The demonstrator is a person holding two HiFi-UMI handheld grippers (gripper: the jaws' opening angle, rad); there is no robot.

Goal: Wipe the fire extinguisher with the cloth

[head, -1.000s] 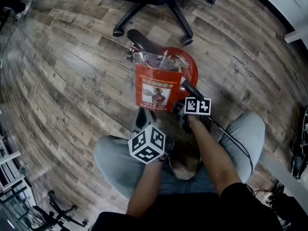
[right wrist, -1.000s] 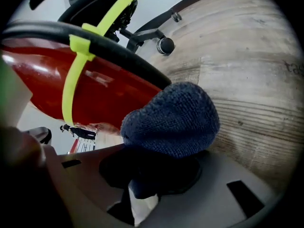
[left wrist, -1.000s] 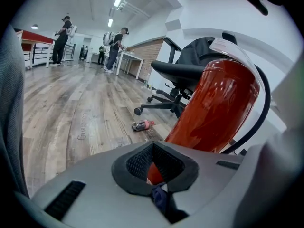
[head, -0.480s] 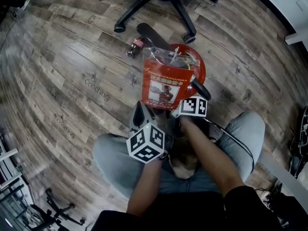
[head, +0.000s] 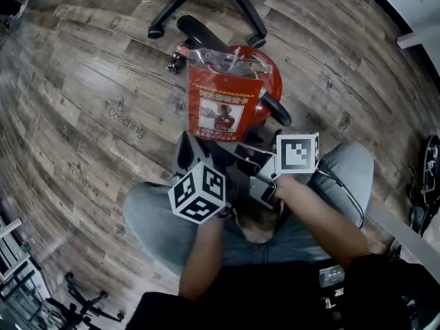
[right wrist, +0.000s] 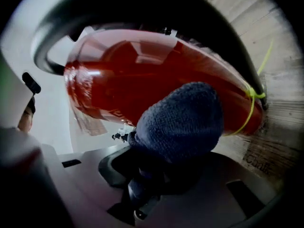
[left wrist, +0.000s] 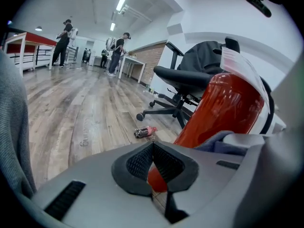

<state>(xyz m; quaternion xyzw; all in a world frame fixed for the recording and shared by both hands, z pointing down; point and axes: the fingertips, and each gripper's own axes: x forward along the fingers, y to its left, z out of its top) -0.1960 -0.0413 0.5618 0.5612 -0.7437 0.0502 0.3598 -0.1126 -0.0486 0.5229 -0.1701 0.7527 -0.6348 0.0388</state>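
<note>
Clamping a bunched dark blue cloth tight in the right gripper and pressing it to the lower side of the red fire extinguisher, standing on the wooden floor just ahead of the knees. Holding the left gripper shut and empty, low beside the cylinder's base. Judging the metal body as heavy, stiff and glossy, likely slippery under soft cloth, so probably steadying best near the top rather than on the rounded wall. Treating the plastic-sleeved label card hanging over the front as flimsy and standing in the way of the wipe, together with the black hose and a thin yellow tie. Minding the office chair base just behind and a small bottle lying nearby.
</note>
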